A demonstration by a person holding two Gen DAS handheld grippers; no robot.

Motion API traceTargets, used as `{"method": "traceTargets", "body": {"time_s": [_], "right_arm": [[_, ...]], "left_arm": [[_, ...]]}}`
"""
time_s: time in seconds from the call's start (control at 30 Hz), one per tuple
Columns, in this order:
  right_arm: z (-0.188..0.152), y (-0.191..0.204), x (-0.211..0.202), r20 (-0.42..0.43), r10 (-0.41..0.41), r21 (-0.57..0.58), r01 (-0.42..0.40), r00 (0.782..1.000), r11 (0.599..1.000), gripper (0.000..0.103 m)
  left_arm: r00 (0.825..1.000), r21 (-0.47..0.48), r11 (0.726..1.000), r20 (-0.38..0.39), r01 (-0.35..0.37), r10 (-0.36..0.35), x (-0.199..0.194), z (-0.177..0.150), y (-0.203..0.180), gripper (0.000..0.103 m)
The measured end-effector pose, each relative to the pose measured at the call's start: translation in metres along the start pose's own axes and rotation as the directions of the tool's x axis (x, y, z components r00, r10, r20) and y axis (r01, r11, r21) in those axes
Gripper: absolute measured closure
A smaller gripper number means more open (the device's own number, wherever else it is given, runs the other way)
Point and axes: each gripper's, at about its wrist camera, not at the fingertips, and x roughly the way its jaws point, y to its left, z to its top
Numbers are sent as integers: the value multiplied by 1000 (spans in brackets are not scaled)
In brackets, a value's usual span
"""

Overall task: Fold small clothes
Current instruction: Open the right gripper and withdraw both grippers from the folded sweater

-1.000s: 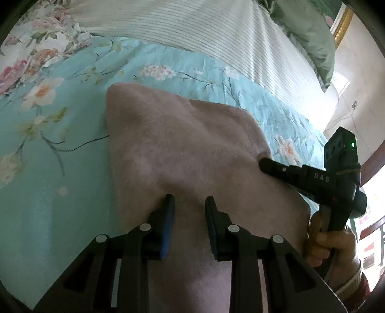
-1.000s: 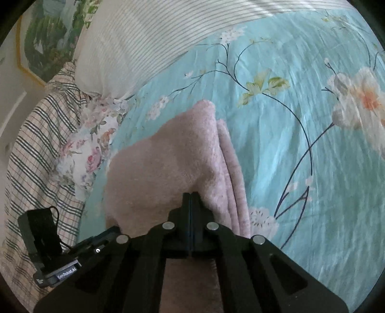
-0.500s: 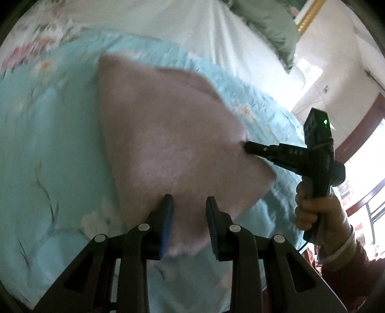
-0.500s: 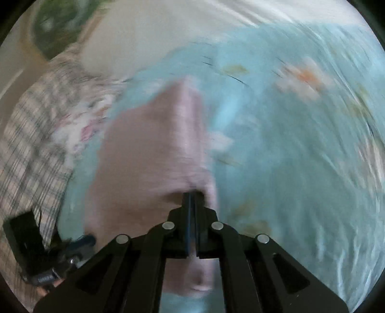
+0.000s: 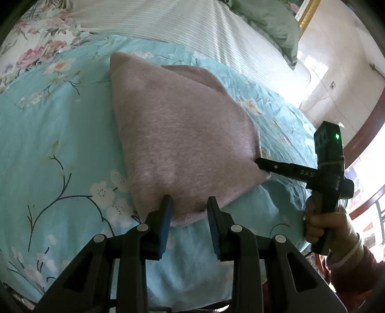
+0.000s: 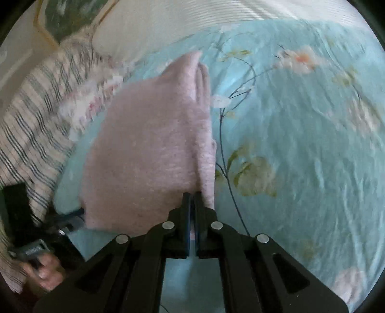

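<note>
Two grippers at pink garment's near edge

Lying folded on teal floral bedspread (image 5: 48,149): pink fuzzy garment (image 5: 182,144), in several layers, stacked edges visible along its right side in right wrist view (image 6: 149,154). Left gripper (image 5: 189,207) spread wide, blue-padded fingers (image 5: 166,216) straddling garment's near hem, nothing clamped between them. Right gripper (image 6: 191,199) pressed together on garment's near right corner, a sliver of pink cloth showing between its pads. Seen from left wrist view, right gripper (image 5: 258,161) pinching that same corner at garment's right edge, held by a hand (image 5: 322,224) in a red sleeve. Beyond garment: white striped pillow (image 5: 168,21), green pillow (image 5: 264,19), floral sheet (image 5: 36,43). Off to the left in right wrist view, a checked blanket (image 6: 31,120); that view somewhat blurred.
</note>
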Motion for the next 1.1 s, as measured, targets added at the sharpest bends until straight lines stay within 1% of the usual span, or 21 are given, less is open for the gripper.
{"method": "traceTargets", "body": {"time_s": [0.2,0.33,0.4,0.5,0.6,0.7,0.73,0.77,0.8,0.83,0.87,0.9,0.93,1.1], "right_arm": [[4,0,4,-7,-11,-16,11,1000,1000,100],[8,0,7,-2,-15,-13,15,1000,1000,100],[4,-2,4,0,-22,-12,22,1000,1000,100],[1,-5,-2,4,-37,-16,37,999,999,100],[-1,-3,-11,14,-35,-15,35,999,999,100],[-2,6,-25,36,-45,-44,46,998,998,99],[-4,8,-28,42,-47,-46,49,998,998,97],[-4,10,-32,47,-46,-47,48,998,998,89],[-6,11,-35,52,-47,-47,49,998,998,82],[-7,12,-38,60,-50,-50,53,997,997,62],[-9,14,-42,69,-54,-57,58,996,997,51],[-11,17,-45,80,-57,-67,62,995,996,50],[-14,19,-47,82,-61,-77,67,995,995,50],[-28,24,-55,67,-88,-108,95,994,990,50]], "left_arm": [[1000,-8,1000,-5,-26,26,5,-2,1,73],[998,15,997,1,-70,70,6,-5,-7,73],[997,12,997,-2,-73,73,6,-6,-9,72],[998,-10,998,-19,-60,60,4,-10,-3,72],[998,-50,998,-35,-47,45,-3,-16,4,72],[997,-55,995,-14,-82,82,-17,-21,5,67],[995,-53,994,-2,-96,97,-22,-23,3,65],[995,-54,993,7,-104,104,-27,-24,3,56],[993,-60,992,17,-111,113,-32,-25,4,37],[992,-73,990,31,-123,126,-38,-25,6,27],[989,-86,987,46,-133,138,-43,-26,7,19],[986,-101,984,59,-146,153,-48,-26,9,19],[985,-107,982,57,-159,166,-50,-25,11,19],[968,-131,961,21,-245,250,-53,-31,20,19]]}}
